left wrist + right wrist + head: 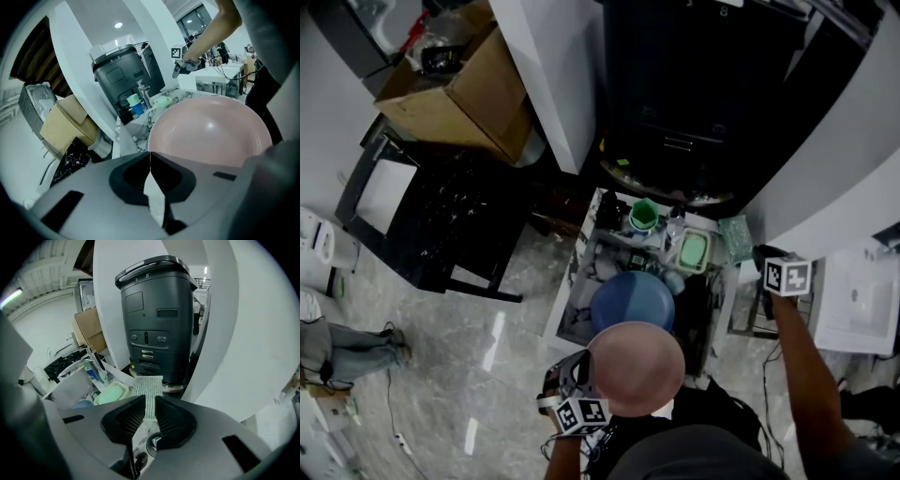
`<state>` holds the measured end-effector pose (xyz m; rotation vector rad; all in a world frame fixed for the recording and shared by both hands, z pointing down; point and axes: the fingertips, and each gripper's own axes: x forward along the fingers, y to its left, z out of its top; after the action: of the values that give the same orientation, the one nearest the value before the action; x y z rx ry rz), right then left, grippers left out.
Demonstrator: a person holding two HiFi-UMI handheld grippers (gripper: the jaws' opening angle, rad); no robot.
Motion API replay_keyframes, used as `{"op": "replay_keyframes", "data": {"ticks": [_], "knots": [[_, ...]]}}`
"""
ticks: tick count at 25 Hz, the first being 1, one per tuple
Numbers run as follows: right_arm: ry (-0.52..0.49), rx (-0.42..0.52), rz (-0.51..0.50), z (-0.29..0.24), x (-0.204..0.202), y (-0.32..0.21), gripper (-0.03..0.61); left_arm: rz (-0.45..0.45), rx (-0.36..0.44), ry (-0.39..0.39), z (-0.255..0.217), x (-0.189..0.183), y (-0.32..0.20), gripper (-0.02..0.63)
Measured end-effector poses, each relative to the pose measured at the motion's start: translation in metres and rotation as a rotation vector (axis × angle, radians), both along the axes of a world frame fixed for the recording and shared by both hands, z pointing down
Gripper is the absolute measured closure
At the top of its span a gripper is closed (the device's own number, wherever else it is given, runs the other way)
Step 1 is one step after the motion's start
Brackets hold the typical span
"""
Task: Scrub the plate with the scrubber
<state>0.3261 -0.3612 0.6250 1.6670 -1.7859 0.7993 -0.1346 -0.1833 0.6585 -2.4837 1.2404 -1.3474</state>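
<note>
While the scene is taken from the head view, the left forearm is seen coming up from the bottom edge, close to the body. The left tongs (577, 375) are held low at the near edge of the marbled worktop (567, 319). A pink plate (636, 367) is carried at their tips, above a blue bowl (633, 300). The right arm is stretched forward and out to the right. The right tongs (757, 253) are raised near the worktop's far right corner, with the scrubber (735, 239) at their tips, well apart from the plate. A green cup (643, 216) and a pale green tray (694, 250) are found farther back.

From the left gripper view, the left tongs (150, 157) are shown closed together on the near rim of the plate (211, 131), whose hollow face is turned toward the camera. Beyond it the right tongs (176, 74) are seen, borne on a bare forearm reaching in from the upper right.

From the right gripper view, the right tongs (150, 401) are shown clamped on the scrubber (148, 385), a silvery mesh pad standing up between them. They are pointed downward toward a black machine (157, 319), with a tap (89, 359) and the tray (110, 392) at the lower left.
</note>
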Motion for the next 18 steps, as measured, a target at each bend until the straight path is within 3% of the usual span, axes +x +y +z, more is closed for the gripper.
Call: {"op": "replay_keyframes", "data": {"ticks": [18], "knots": [[0.000, 0.022, -0.021, -0.008, -0.012, 0.005, 0.492, 0.010, 0.009, 0.017, -0.010, 0.002, 0.003, 0.603]]}}
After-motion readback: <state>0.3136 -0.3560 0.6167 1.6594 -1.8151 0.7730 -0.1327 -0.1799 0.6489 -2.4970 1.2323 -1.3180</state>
